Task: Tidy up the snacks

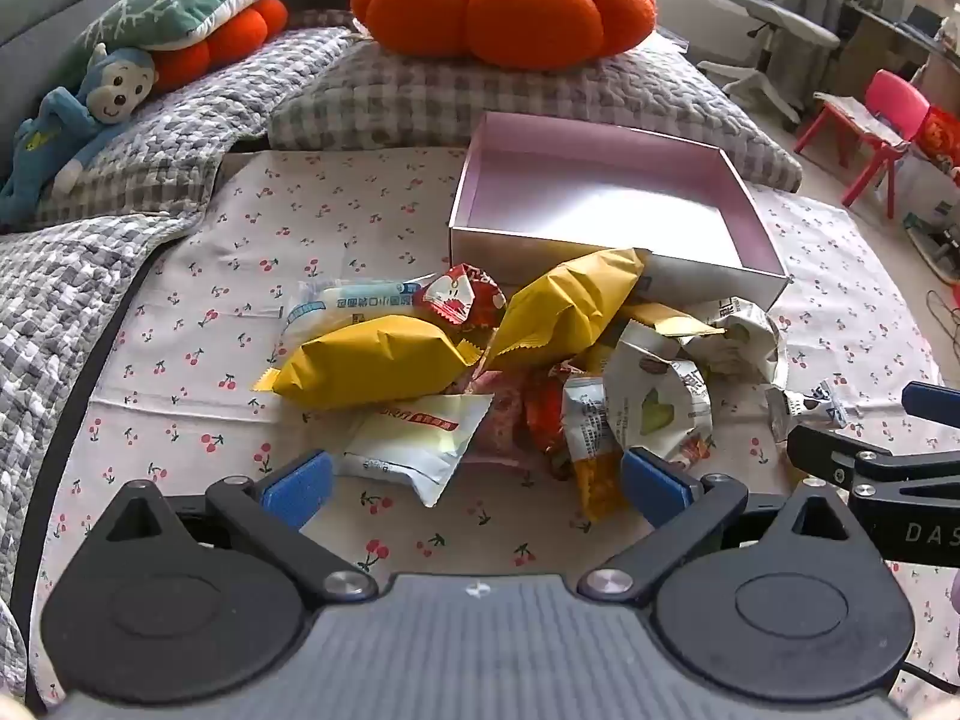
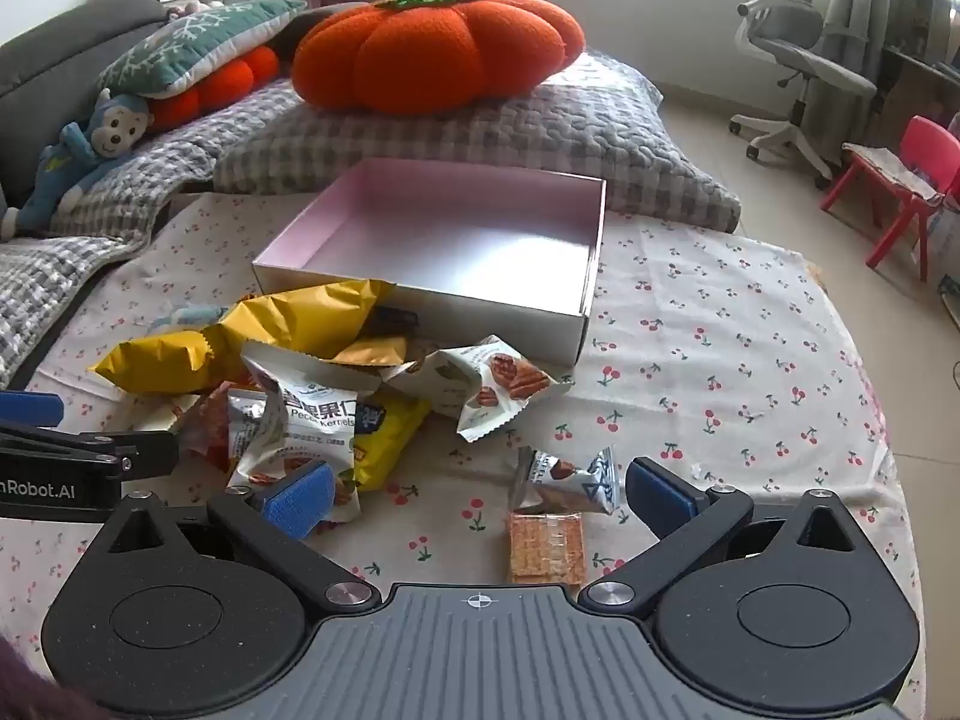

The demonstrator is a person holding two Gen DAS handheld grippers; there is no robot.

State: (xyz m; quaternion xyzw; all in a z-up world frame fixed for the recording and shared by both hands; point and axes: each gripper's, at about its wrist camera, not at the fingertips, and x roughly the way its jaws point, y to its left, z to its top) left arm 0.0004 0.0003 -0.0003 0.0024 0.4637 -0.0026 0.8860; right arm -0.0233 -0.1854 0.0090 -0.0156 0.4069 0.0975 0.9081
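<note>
snacks: a loose heap of crinkled foil and plastic packets (image 1: 510,372) lies on the cherry-print cloth, just in front of the box's near wall.
yellow packets: two puffy, glossy pillow packs with serrated ends; one (image 1: 372,363) lies flat, the other (image 1: 570,300) leans up against the box wall.
red-and-white wrapper: small, crumpled, shiny (image 1: 462,294), on top of the heap between the two yellow packets.
pale blue packet: flat, printed plastic (image 1: 354,300), partly under the yellow pack.
white sachet: flat, matte, with a red label strip (image 1: 420,444), nearest the left gripper.
pecan packets: silvery white, creased bags printed with nuts (image 2: 300,426) (image 2: 498,384), at the right side of the heap.
small foil pack: twisted and crumpled (image 2: 570,480), apart from the heap, touching the cracker.
cracker: square, golden, gridded surface in clear wrap (image 2: 546,546), lying flat by itself.
box: shallow square cardboard tray (image 1: 474,180), pink smooth inside, pale outer walls, nothing in it.
cloth: thin white fabric (image 1: 240,240) with small red cherries, creased in fold lines.
left gripper: (image 1: 474,480) black arms, ribbed blue pads, spread wide over the near edge of the heap, pinching nothing.
right gripper: (image 2: 480,492) same build, spread wide, nothing pressed; the small foil pack and cracker lie between its pads.
pumpkin cushion: round, fuzzy orange lobes with a green knitted top (image 1: 504,6), on a grey checked quilted pillow (image 1: 540,96).
</note>
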